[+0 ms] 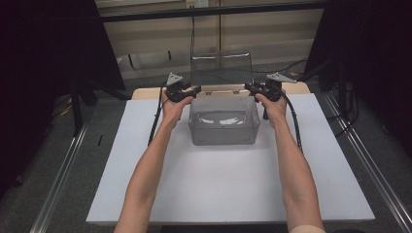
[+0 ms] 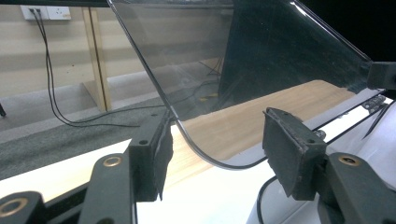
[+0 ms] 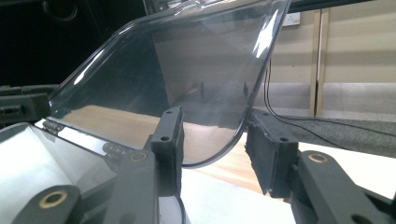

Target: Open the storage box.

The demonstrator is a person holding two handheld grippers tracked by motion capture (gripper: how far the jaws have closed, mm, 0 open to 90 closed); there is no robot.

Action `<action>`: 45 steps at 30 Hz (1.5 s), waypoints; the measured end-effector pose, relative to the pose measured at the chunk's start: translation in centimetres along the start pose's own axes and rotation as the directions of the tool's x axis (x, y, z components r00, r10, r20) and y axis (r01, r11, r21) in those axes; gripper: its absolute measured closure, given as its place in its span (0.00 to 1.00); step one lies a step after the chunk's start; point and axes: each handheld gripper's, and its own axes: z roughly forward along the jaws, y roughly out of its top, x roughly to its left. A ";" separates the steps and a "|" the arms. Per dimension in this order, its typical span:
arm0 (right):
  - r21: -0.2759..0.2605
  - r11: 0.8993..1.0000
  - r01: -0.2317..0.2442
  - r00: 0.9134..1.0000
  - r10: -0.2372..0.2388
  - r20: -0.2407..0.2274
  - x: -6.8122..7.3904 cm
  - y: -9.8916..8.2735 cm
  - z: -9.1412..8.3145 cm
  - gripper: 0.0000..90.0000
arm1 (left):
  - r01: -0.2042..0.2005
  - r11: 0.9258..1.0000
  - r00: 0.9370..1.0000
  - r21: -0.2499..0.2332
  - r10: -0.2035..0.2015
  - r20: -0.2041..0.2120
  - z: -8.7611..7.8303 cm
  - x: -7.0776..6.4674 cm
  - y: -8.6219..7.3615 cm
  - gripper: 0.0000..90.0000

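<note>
A clear plastic box stands on the white board, its hinged lid raised upright at the back. My left gripper is at the lid's lower left corner. In the left gripper view the lid has its rounded corner between the jaws of the left gripper, close to one pad, with a clear gap to the other pad. My right gripper is at the lower right corner. In the right gripper view the lid reaches from pad to pad of the right gripper.
The white board lies on a wooden table whose back edge is just behind the box. Small hinges join lid and box. Cables trail over the grey floor beyond. Metal rails run along both sides.
</note>
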 end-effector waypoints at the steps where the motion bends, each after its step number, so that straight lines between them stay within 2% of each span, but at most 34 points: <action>1: 0.000 1.000 -0.005 1.000 0.005 0.003 0.0 0.0 0.0 0.63 | 0.002 1.000 1.000 0.001 -0.002 0.003 0.0 0.1 0.0 0.48; 6: 0.007 1.000 0.020 0.999 -0.020 0.037 0.0 -0.1 0.1 0.61 | -0.013 1.000 1.000 0.009 0.013 0.015 0.1 0.0 -0.1 0.49; 7: 0.010 1.000 0.025 0.999 -0.025 0.034 0.0 -0.1 0.1 0.69 | -0.018 1.000 1.000 0.013 0.018 0.018 0.2 -0.1 -0.2 0.52; 8: 0.013 0.999 0.033 0.999 -0.033 -0.005 0.1 -0.2 0.2 0.74 | -0.008 1.000 1.000 0.013 0.008 0.011 0.1 0.0 -0.3 0.54; 10: 0.010 0.998 0.062 0.997 -0.063 0.043 0.3 -0.2 0.3 0.68 | 0.002 1.000 1.000 0.012 -0.003 0.023 0.1 0.3 -0.4 0.49; 15: 0.006 0.997 0.074 0.995 -0.074 0.067 0.3 -0.3 0.3 0.63 | -0.016 1.000 1.000 0.004 0.016 0.004 0.1 0.1 -0.3 0.44; 18: 0.003 0.997 0.077 0.994 -0.077 0.075 0.3 -0.2 0.2 0.59 | -0.009 1.000 1.000 0.003 0.009 -0.009 0.0 0.1 -0.4 0.39; 21: 0.008 0.997 0.083 0.994 -0.083 0.069 0.4 -0.2 0.0 0.56 | -0.018 1.000 1.000 0.005 0.018 -0.014 -0.2 0.1 -0.3 0.33; 23: 0.014 0.996 0.092 0.993 -0.092 0.068 0.4 -0.1 -0.2 0.54 | -0.039 0.999 0.999 0.007 0.040 -0.026 -0.4 -0.1 -0.2 0.30; 25: 0.008 0.996 0.093 0.993 -0.093 0.070 0.4 0.1 -0.5 0.52 | -0.036 0.999 0.999 -0.004 0.036 -0.030 -0.6 -0.2 -0.4 0.30; 28: -0.006 0.995 0.104 0.992 -0.104 0.073 0.6 0.2 -0.9 0.48 | -0.019 1.000 0.999 -0.007 0.019 -0.032 -0.9 -0.2 -0.3 0.23; 31: -0.006 0.994 0.111 0.991 -0.110 0.079 0.8 0.3 -1.3 0.41 | -0.015 1.000 1.000 -0.020 0.014 -0.027 -1.3 -0.7 -0.1 0.22; 34: -0.012 0.995 0.099 0.992 -0.097 0.077 1.0 0.6 -1.7 0.32 | -0.053 0.999 0.998 -0.011 0.053 -0.030 -1.8 -1.1 -0.2 0.25; 38: -0.022 0.997 0.081 0.994 -0.079 0.070 1.2 0.9 -2.1 0.25 | -0.026 0.999 0.999 -0.025 0.025 -0.026 -2.5 -1.3 0.2 0.17; 43: -0.028 0.995 0.091 0.994 -0.089 0.066 1.7 1.0 -2.5 0.17 | -0.061 0.998 0.998 -0.032 0.061 -0.014 -3.0 -1.8 0.5 0.14; 45: -0.027 0.995 0.098 0.993 -0.096 0.062 2.0 1.0 -2.6 0.13 | -0.061 0.998 0.998 -0.028 0.061 -0.015 -3.3 -1.9 0.5 0.13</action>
